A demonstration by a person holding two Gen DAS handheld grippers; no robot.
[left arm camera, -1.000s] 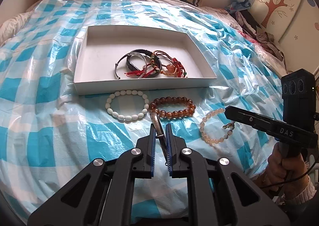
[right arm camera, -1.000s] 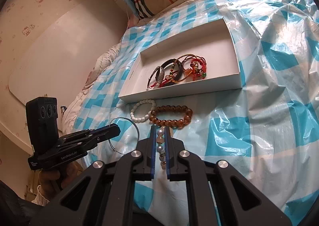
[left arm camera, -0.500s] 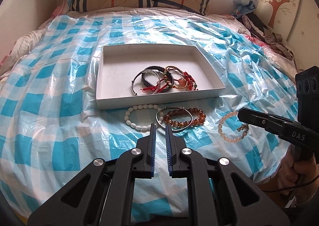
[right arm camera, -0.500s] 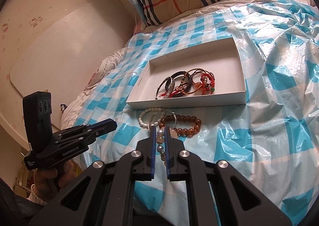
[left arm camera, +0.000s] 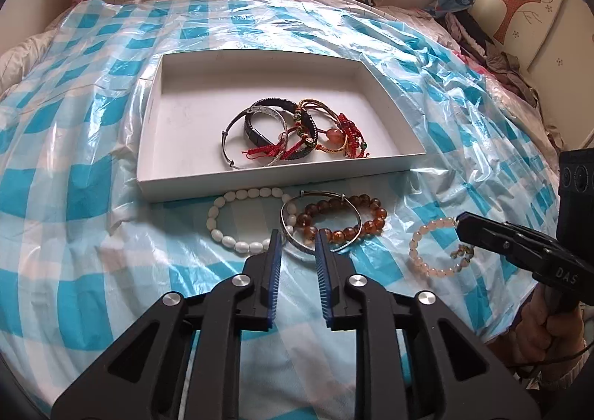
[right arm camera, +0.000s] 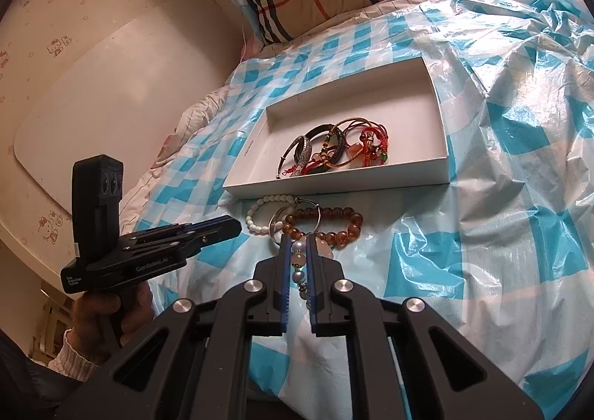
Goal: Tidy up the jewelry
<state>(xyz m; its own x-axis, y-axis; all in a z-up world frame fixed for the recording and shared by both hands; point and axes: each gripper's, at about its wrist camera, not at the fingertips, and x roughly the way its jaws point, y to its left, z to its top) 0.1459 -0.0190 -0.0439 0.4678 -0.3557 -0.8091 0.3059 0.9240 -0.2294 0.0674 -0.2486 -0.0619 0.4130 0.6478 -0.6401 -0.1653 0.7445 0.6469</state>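
Presently, the sorting is partly done: several bangles and cord bracelets [left arm camera: 297, 134] lie heaped in the white tray [left arm camera: 208, 182] on the checked plastic sheet [left arm camera: 74, 197], and four pieces remain outside it.

Left gripper [left arm camera: 299, 238]: jaws parted to a moderate gap, nothing between them. It hovers just short of the silver bangle [left arm camera: 287, 225], which lies on the sheet overlapping the amber bracelet [left arm camera: 371, 219]. The white bracelet [left arm camera: 222, 230] lies just beside, to the left. All three sit close to the tray's near wall.

Right gripper [right arm camera: 298, 242]: jaws narrow and closed on the pink bracelet [left arm camera: 427, 256]. The right wrist view shows pale and grey-blue beads pinched between the blue pads [right arm camera: 284, 264]; the left wrist view shows the rest of the loop hanging from the fingertips, at or just above the sheet, well right of the tray.

Step in hand, by judgement: the pink bracelet is gripped and awaits transfer; the silver bangle is neither held nor yet in the tray.

Next move, by judgement: carry the pink bracelet over the near wall and release it on bare tray floor. The loop hangs limp and could catch the wall if carried low. The left jaws could then close on the bangle's rim only, since it rests across the amber beads and may drag them.
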